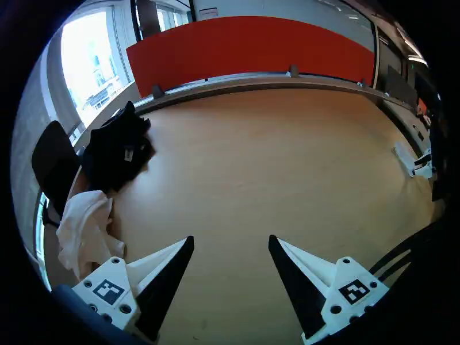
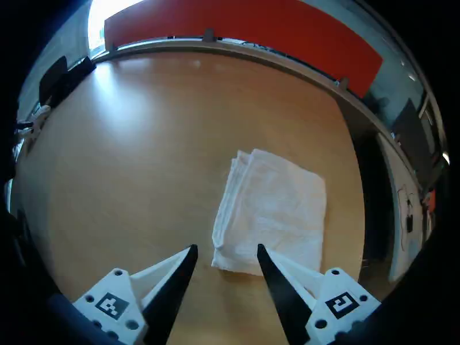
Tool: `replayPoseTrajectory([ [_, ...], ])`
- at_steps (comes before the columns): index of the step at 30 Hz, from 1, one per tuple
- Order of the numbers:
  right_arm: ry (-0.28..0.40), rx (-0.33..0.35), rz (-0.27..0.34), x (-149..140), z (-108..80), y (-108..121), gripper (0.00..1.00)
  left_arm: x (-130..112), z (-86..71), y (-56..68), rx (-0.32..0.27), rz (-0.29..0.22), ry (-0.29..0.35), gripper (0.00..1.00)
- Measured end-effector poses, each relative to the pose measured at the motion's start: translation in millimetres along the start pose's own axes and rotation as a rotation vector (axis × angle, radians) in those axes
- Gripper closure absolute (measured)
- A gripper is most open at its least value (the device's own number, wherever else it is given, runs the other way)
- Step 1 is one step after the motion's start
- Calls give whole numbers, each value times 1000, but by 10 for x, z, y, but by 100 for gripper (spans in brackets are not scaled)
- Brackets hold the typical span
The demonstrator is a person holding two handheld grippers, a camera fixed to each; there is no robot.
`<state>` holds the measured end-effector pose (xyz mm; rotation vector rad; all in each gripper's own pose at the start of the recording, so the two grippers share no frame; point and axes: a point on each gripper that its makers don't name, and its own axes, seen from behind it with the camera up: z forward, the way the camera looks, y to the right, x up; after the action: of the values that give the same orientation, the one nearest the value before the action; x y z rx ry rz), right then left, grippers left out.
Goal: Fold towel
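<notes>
Looks like an office: broad wooden desk point(image 1: 259, 172) ahead of the jaws, red divider screen point(image 1: 247, 49) along its far edge, black chair point(image 1: 52, 161) far left, bright window point(image 1: 86, 63) beyond.

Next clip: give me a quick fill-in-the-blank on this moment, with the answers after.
The white towel on the wooden table is already ____ into layers.
The partition behind the table is ____ in colour.
The left gripper and the right gripper both stand ____, holding nothing.
In the left gripper view, the bundle beside the white cloth is ____ in colour.
Missing words: folded; red; open; black.
</notes>
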<state>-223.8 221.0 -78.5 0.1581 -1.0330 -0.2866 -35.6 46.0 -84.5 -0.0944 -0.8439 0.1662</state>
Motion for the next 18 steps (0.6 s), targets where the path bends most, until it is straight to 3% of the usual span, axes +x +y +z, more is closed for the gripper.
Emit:
replayPoseTrajectory([
  [4, 10, -3, 24, 19, -21, 2, 3, -5, -8, -2, -1, -4, 2, 4],
  [18, 67, -25, 96, 117, -150, 25, 2, 22, -13, -50, -1, -15, 14, 4],
])
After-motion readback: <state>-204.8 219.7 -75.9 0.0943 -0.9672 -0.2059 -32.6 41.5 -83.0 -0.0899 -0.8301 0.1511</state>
